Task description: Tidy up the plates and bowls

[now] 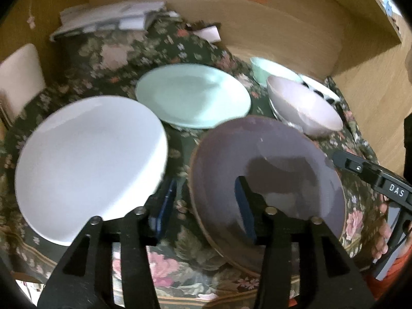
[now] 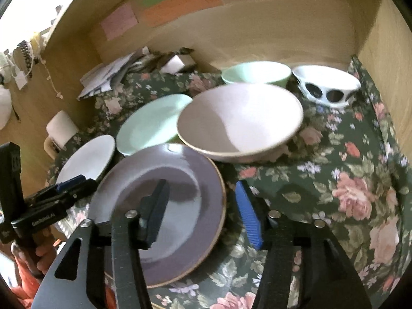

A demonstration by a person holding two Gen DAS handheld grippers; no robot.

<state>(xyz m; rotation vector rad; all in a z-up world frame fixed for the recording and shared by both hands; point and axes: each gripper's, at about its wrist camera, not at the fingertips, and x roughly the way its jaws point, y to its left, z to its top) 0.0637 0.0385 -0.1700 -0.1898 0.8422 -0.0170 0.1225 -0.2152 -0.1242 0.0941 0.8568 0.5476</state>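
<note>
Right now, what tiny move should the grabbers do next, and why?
Probably close the right gripper on the purple plate. Its jaws are open, one finger over the plate, the other outside its rim. The left gripper is open too, and the white plate and mint plate lie unstacked nearby.

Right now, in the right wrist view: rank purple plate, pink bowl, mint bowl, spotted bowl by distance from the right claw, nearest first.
1. Purple plate: directly under the right claw, its left finger over it.
2. Pink bowl: just beyond the plate, center.
3. Mint bowl and white spotted bowl: back row by the wall, mint center, spotted right; too close to call.
</note>
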